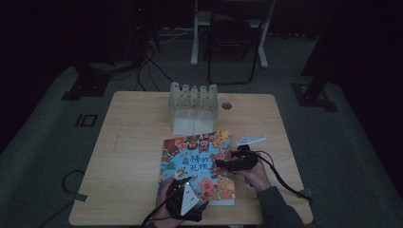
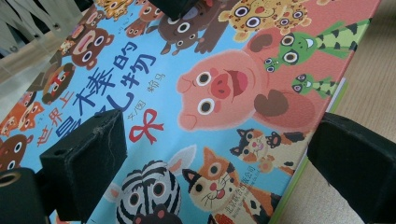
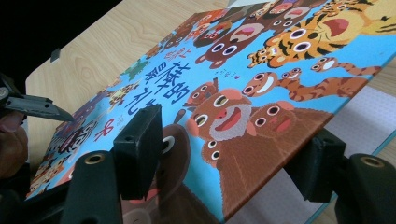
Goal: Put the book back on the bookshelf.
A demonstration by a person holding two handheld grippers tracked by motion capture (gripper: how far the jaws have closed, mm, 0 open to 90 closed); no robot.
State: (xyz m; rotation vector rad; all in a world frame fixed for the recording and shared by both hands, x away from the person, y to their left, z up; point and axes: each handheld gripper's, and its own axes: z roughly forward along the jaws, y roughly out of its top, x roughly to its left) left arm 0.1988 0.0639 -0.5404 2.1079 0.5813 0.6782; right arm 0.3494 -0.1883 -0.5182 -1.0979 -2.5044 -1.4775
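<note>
A colourful picture book with cartoon animals on a blue cover lies on the wooden table, near its front. My left gripper stands at the book's near edge. In the left gripper view it is open, one jaw over the cover and the other past the book's edge. My right gripper reaches in from the book's right side. In the right gripper view its jaws stand apart astride the raised cover, one above and one beneath the edge, with a white page showing below.
A clear plastic rack with several slots stands just behind the book. A white paper slip lies right of the book, and a round cable hole is near the back edge. A chair and dark stands are on the floor beyond.
</note>
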